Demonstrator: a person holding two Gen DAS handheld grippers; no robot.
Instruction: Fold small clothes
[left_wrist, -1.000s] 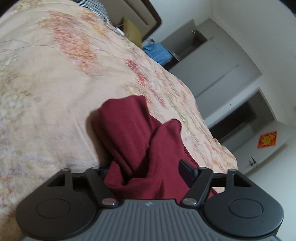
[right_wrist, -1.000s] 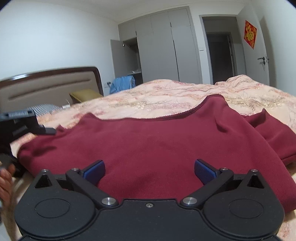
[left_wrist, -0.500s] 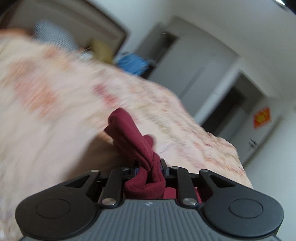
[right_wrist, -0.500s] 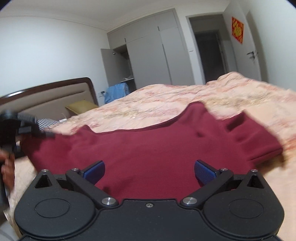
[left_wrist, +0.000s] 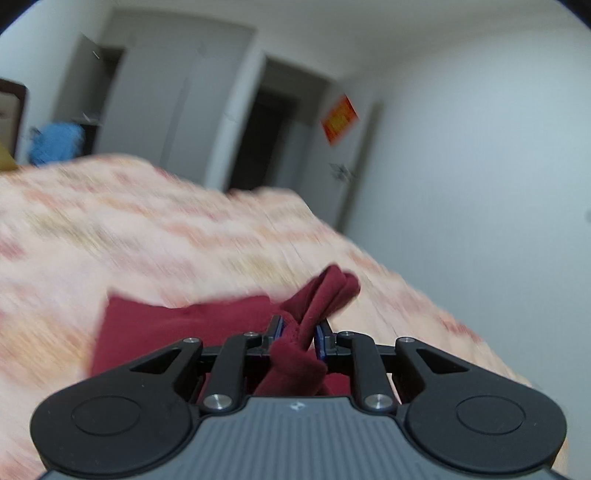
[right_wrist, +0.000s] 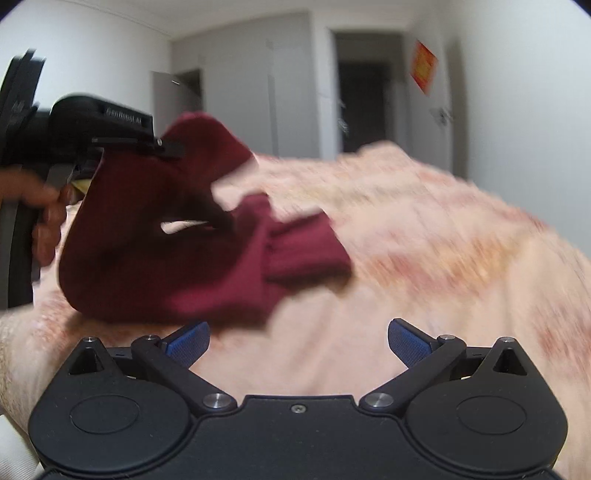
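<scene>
Maroon garment (right_wrist: 155, 258) hangs bunched above the bed (right_wrist: 424, 258), its edge clamped in the left tongs (left_wrist: 298, 334) at ten o'clock, apparently lifted for folding over; right tongs (right_wrist: 297, 338) wait apart, empty.

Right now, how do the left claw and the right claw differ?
The left claw is shut on the red garment; the right claw is open and holds nothing. The left one is raised, while the right is low over the bedspread. Both have blue pads.
</scene>
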